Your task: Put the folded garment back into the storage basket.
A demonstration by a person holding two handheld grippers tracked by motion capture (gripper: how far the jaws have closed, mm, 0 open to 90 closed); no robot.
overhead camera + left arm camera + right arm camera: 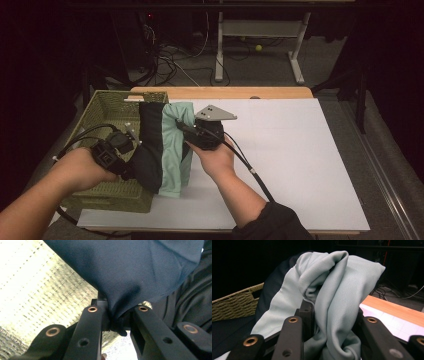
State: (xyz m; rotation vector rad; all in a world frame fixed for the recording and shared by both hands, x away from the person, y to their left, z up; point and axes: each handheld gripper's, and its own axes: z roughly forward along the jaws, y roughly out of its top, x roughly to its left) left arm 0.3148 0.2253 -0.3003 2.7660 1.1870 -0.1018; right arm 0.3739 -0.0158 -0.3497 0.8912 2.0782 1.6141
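High view | left hand-held gripper clenched on dark cloth | right hand-held gripper grasping mint cloth | lifting both from basket, centre-left, probably toward table

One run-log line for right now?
left gripper: shut on dark cloth | right gripper: shut on mint cloth | both over basket edge

Dark garment fine-woven matt cloth; mint garment soft matt knit; basket rough wicker; table edge smooth wood
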